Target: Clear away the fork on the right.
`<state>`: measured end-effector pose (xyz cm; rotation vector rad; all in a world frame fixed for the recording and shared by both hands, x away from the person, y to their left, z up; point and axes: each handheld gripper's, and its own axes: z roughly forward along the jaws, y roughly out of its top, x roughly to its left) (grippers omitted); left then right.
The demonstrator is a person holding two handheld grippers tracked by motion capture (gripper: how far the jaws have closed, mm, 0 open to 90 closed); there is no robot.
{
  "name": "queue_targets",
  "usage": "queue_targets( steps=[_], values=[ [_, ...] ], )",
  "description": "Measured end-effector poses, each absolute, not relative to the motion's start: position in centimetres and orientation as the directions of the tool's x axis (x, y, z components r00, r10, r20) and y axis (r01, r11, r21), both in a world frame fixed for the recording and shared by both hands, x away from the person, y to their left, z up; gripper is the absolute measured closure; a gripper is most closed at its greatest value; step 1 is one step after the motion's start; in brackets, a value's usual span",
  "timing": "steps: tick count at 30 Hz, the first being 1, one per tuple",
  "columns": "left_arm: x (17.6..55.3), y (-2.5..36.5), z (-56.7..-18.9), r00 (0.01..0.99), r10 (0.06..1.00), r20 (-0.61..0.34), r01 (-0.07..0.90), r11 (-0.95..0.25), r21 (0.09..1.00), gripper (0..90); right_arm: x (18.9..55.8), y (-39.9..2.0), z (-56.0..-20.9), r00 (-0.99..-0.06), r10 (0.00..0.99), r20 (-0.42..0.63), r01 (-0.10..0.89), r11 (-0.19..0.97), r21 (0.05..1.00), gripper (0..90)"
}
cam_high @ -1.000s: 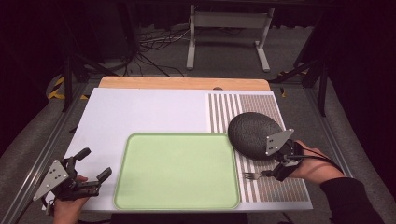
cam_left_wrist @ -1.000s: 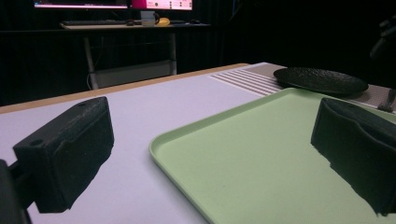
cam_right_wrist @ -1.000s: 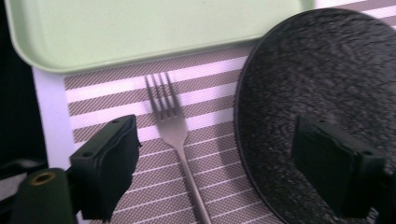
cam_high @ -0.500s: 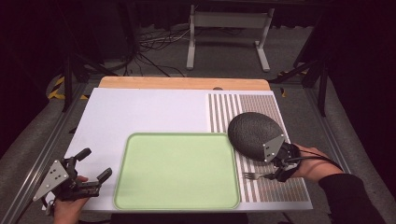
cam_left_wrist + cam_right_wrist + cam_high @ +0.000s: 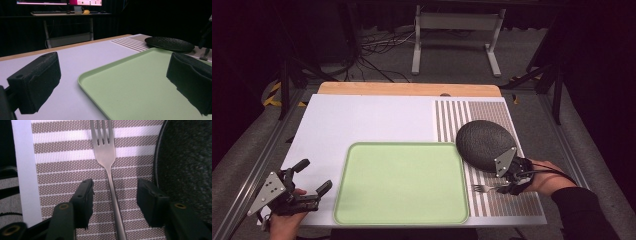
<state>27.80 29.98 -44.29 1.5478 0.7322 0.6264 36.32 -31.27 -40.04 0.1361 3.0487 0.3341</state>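
While the right gripper [image 5: 507, 186] sits low at the lower right of the high view, its jaws straddle the fork [image 5: 484, 188] handle — in the right gripper view the fork [image 5: 107, 162] runs up the middle of the frame, tines at the top, with a gap showing on both sides of the handle, so the pads are not pressing yet. Jaws have just been closing, fork between them, still ungripped. Fork lies flat on the striped placemat [image 5: 452, 120], just below the black plate [image 5: 479, 142] and right of the green tray [image 5: 402, 182]. Plate rim fills the right edge of the right gripper view.

Left gripper [image 5: 314, 177] at the lower left of the high view, jaws spread wide, nothing between them — near the tray's left edge, over the white table [image 5: 362, 120].
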Motion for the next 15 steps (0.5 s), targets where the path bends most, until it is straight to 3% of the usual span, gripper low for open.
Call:
queue_targets(
  steps=[15],
  values=[
    [27.9,29.9,-44.3,0.656,0.754,-0.023,0.097,-0.055,0.994,0.0,36.8,-31.7,-41.3,-0.999,0.043,-0.026,0.038,0.981,0.188,71.4]
  ],
)
